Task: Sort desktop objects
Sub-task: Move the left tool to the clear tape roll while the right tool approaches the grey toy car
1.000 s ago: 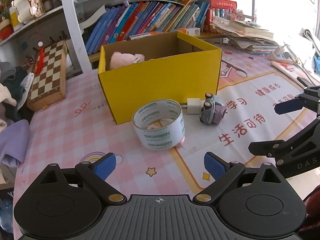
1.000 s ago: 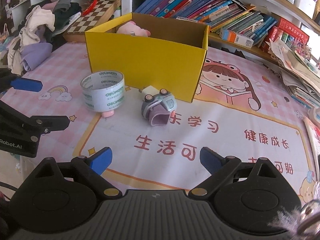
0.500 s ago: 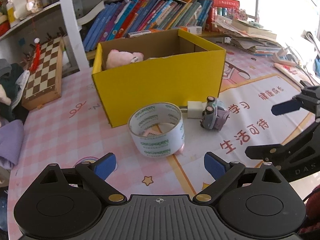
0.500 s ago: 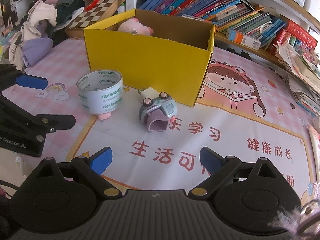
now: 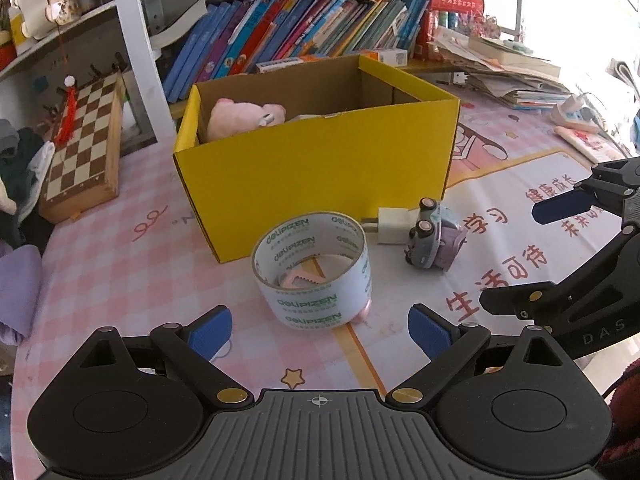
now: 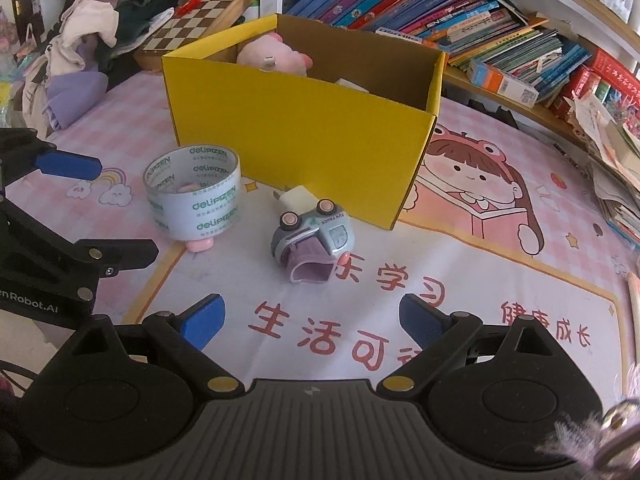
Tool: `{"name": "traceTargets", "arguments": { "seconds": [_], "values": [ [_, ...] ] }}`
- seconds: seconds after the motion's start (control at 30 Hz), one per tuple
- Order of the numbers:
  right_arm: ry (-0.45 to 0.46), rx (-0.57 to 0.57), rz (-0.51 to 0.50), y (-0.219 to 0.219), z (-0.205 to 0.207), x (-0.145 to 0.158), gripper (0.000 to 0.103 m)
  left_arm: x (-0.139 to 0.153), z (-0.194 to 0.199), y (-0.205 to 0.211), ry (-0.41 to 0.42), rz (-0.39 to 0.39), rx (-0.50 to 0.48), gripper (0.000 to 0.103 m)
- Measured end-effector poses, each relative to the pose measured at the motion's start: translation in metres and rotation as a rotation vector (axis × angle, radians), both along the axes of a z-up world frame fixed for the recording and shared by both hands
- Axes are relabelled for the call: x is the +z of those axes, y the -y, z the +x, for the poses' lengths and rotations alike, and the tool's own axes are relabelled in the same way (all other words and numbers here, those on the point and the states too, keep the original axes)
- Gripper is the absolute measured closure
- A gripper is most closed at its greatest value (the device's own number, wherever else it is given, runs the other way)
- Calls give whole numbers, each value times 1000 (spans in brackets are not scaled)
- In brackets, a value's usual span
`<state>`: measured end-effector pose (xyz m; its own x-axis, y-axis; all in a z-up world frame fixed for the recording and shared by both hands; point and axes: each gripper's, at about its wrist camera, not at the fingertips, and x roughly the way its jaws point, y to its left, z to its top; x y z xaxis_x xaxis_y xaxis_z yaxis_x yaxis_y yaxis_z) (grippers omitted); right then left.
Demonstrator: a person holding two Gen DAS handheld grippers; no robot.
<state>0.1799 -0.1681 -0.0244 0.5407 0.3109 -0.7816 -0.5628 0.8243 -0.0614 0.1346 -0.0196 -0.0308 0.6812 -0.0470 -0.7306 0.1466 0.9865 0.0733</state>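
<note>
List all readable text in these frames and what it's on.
"delipizen": tape roll
"生活可", "学习", "健康成长": desk mat
"FUN TRUCK": toy car
"DAS": right gripper
"nRobot.AI": left gripper
Book spines: too small to read.

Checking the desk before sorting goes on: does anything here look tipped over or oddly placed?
Yes. The toy car lies tipped on its side in front of the yellow box, wheels facing the box, right beside a white charger plug. A pink serrated piece sits partly inside the tape roll, sticking out underneath.
</note>
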Motion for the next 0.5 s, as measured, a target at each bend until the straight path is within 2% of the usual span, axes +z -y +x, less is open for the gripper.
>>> {"name": "traceTargets", "arguments": {
  "seconds": [0.5],
  "values": [
    [-46, 41, 25, -7, 39, -9, 13, -6, 31, -4, -33, -3, 47, 6]
  ]
}}
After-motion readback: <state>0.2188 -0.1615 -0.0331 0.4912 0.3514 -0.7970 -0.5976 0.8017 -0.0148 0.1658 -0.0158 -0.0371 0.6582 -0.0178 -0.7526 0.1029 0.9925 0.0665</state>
